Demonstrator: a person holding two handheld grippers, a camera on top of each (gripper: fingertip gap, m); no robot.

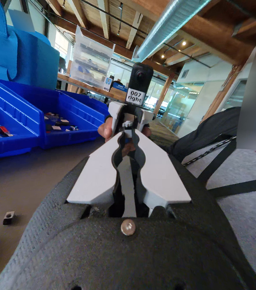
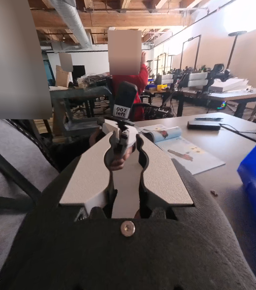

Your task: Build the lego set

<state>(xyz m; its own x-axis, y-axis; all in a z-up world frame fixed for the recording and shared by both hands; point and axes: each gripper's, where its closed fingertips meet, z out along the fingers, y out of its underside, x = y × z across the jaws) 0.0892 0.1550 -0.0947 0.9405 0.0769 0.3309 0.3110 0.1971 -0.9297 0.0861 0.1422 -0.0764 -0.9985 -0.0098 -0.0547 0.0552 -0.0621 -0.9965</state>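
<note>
Tongs meeting tip to tip above the worktop (image 2: 218, 149), each wrist view looking straight at the opposite tool. Left tongs (image 1: 128, 135) stand nearly closed, their tips pinching a small grey-and-white lego assembly with a blue piece (image 1: 127, 131); in the right wrist view the same assembly (image 2: 123, 138) sits at the tips of the right tongs (image 2: 124, 138), which are narrowed around it, though whether both pairs truly bear on it cannot be told. The step in hand is judged to be the pressing together of two sub-parts held in mid-air, one per tool. The next move calls for squaring the studs and a firm, straight push along the common axis, without twisting, lest the small piece pop out. Both tools are held level and raised, opposed nose to nose; a hand (image 1: 107, 130) wraps the handle of the far tool, another hand (image 2: 118, 161) appears below the left one. Beyond and to the left of the left tongs lie blue bins (image 1: 70, 109) holding loose bricks (image 1: 58, 124); a single dark brick (image 1: 9, 217) rests on the worktop at lower left. To the right of the right tongs lies the open instruction booklet (image 2: 180, 150), with a phone (image 2: 203, 126) farther off.
</note>
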